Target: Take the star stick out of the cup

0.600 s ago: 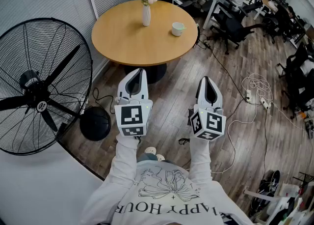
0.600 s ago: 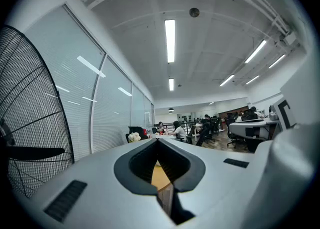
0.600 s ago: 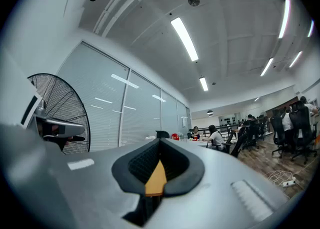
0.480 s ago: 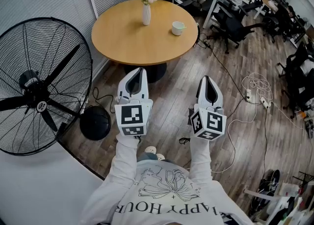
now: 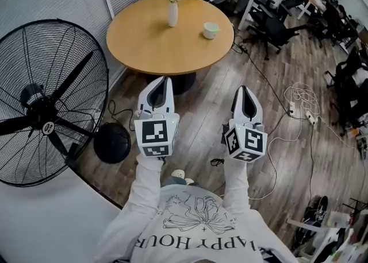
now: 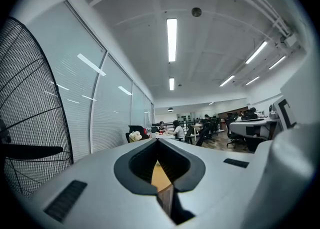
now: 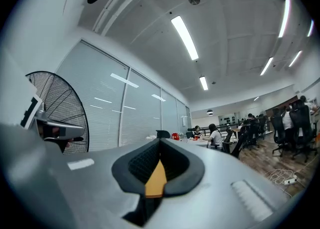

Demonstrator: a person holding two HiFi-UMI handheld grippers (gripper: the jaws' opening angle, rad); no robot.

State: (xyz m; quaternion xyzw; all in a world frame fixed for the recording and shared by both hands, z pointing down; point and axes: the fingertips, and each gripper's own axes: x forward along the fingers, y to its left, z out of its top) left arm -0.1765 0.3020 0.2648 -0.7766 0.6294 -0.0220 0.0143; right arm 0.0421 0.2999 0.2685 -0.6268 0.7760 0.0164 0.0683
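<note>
On the wood floor (image 5: 210, 115) stands a big black fan (image 5: 49, 104), with a round brown table (image 5: 155, 46) beside it. Near the table, the left gripper (image 5: 164, 81) and right gripper (image 5: 244, 89) sit side by side, fingers pressed together, holding nothing. Far across the table are a white vase (image 5: 172, 15) and the small cup (image 5: 211, 29); the star stick is too tiny to see.

The left gripper (image 6: 158, 142) has its fingers (image 6: 90, 178) pressed together — nothing between them — with the fan (image 6: 30, 123) at left and flowers (image 6: 135, 135) ahead.
</note>
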